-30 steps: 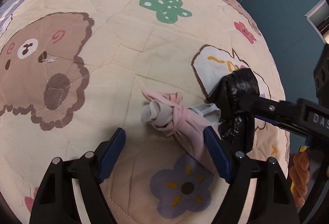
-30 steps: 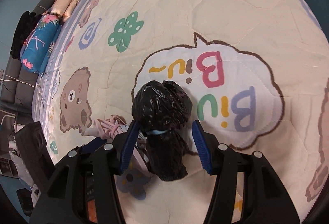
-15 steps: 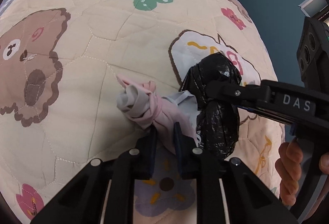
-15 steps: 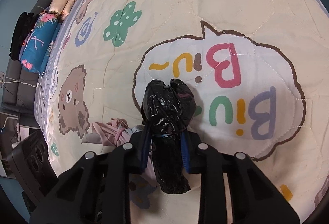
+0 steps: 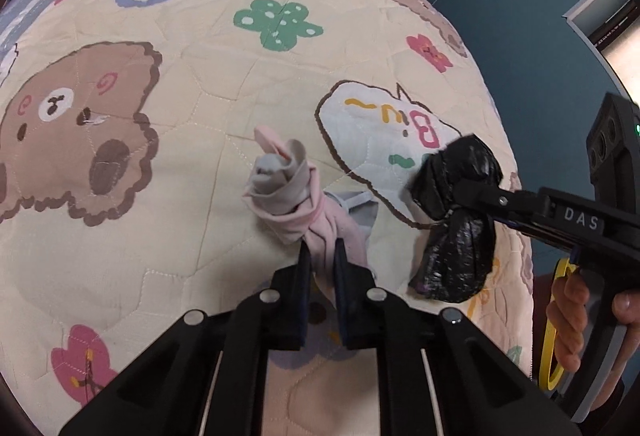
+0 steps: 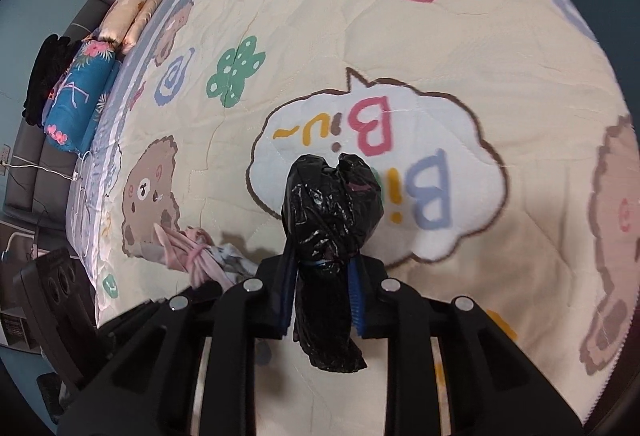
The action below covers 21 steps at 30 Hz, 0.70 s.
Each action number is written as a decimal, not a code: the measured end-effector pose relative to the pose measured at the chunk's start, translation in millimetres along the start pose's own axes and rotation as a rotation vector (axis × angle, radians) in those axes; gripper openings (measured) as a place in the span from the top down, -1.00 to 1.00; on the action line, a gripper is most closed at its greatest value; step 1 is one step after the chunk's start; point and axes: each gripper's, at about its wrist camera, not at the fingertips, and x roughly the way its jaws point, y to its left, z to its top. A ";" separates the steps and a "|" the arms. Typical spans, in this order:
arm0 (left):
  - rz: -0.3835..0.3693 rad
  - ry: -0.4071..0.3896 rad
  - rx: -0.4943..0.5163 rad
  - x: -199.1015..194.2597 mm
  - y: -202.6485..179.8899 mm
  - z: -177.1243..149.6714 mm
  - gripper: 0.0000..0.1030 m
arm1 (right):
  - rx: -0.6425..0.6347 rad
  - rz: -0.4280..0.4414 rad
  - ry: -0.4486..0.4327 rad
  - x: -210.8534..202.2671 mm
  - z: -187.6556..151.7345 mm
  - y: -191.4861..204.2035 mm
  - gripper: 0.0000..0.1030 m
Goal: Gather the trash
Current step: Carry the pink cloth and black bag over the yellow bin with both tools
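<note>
My left gripper is shut on a knotted pink and grey bag and holds it up off the cartoon quilt. My right gripper is shut on the tied neck of a black trash bag, lifted above the quilt. The black bag also shows in the left wrist view, held by the right gripper to the right of the pink bag. The pink bag shows low at the left of the right wrist view.
The quilt covers a bed with pillows and a blue floral cushion at its head. A dark sofa stands beyond the bed's far side. Teal wall lies past the bed's right edge.
Both grippers closed from open: the left on the pink and grey bag, the right on the black bag. Both bags have since been lifted off the quilt.
</note>
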 end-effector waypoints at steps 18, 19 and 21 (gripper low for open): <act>-0.070 0.036 0.043 -22.4 -46.5 -33.4 0.81 | 0.034 -0.029 -0.091 -101.7 -74.9 -55.1 0.58; -0.079 0.042 0.052 -22.7 -53.6 -36.0 0.81 | 0.035 -0.030 -0.100 -108.7 -79.6 -58.9 0.58; -0.083 0.038 0.076 -26.0 -69.0 -41.7 0.81 | 0.041 -0.031 -0.115 -118.4 -85.7 -64.8 0.58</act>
